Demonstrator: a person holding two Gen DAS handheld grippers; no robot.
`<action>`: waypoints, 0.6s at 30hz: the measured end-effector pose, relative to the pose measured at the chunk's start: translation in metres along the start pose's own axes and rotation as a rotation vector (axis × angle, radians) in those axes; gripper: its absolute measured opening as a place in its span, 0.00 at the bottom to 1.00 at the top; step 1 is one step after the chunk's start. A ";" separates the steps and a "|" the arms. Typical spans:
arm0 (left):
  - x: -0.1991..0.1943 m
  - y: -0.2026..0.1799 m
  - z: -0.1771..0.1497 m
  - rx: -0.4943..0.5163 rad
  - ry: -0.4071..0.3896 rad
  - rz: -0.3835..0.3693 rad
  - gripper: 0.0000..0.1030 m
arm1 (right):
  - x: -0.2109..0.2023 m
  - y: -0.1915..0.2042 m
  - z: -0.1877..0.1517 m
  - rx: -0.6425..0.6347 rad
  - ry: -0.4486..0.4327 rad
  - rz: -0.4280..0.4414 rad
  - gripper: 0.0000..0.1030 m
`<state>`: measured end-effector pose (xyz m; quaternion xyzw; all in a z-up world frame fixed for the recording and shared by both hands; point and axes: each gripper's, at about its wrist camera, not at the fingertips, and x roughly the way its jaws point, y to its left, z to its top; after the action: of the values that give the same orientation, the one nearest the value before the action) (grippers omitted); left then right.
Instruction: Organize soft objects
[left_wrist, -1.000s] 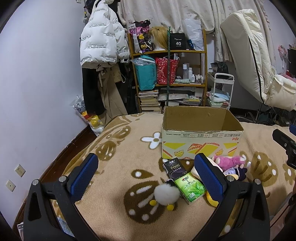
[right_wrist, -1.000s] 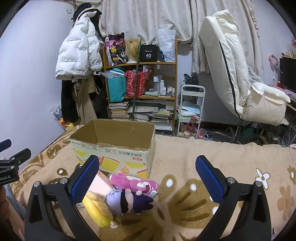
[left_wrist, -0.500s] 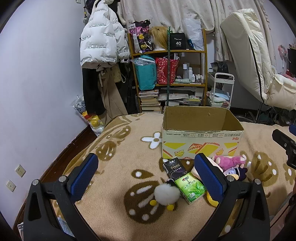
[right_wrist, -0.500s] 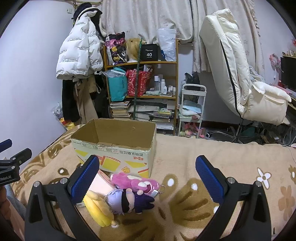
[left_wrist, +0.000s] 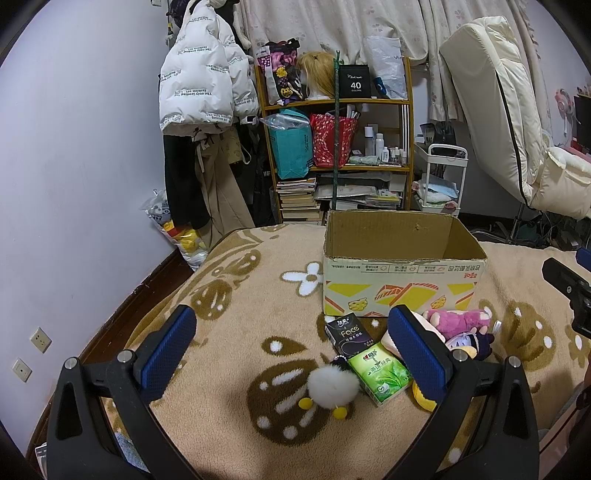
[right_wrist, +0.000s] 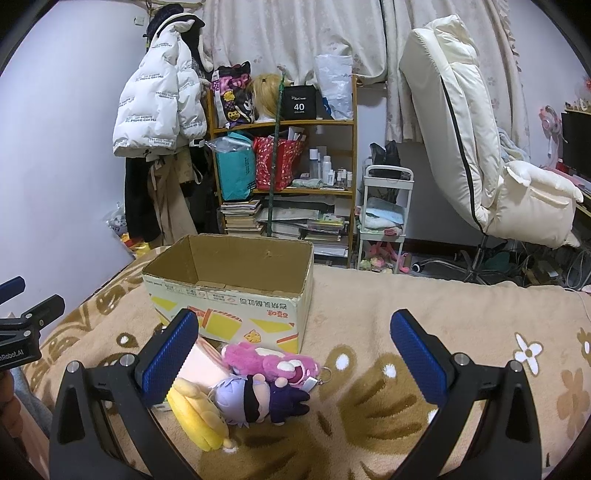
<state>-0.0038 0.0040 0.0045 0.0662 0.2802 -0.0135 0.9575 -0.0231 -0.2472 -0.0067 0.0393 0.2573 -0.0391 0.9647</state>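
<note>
1. On a bed, a beige fleece blanket (left_wrist: 229, 295) with brown paw and white flower patterns covers the whole surface, and everything else rests on it.
2. An open cardboard box (left_wrist: 400, 284) sits upright near the middle of the blanket, with nothing visible inside it.
3. Left gripper (left_wrist: 291, 350): its two blue-padded jaws are spread wide and hold nothing, hovering above the items in front of the box.
4. Right gripper (right_wrist: 293, 356): likewise released, jaws wide apart, above the plush toys near the box's front corner.
5. A yellow plush toy (right_wrist: 197, 410) lies nearest the right camera, partly behind the gripper's left finger.
6. A pink plush toy (right_wrist: 271, 360) lies on its side just in front of the box, with a small keyring at its right end.
7. A purple-haired plush doll (right_wrist: 258, 398) in dark clothes lies touching the pink toy and the yellow one.
8. A green tissue pack (left_wrist: 380, 373) lies flat beside a black tissue pack (left_wrist: 349, 332) marked "Face"; the two touch.
9. A white fluffy pompom toy (left_wrist: 332, 386) with small yellow feet sits just left of the green pack.
</note>
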 end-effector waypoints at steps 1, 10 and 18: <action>0.000 0.000 0.000 0.000 0.000 0.000 0.99 | 0.000 0.000 0.000 -0.001 0.000 0.001 1.00; 0.004 -0.001 -0.003 0.002 0.010 0.003 0.99 | 0.000 0.001 -0.001 -0.004 0.002 0.004 1.00; 0.009 -0.002 -0.005 -0.001 0.023 0.003 0.99 | 0.001 0.009 -0.006 -0.007 0.005 0.003 1.00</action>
<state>0.0012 0.0029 -0.0046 0.0661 0.2910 -0.0113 0.9544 -0.0244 -0.2374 -0.0123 0.0367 0.2600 -0.0367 0.9642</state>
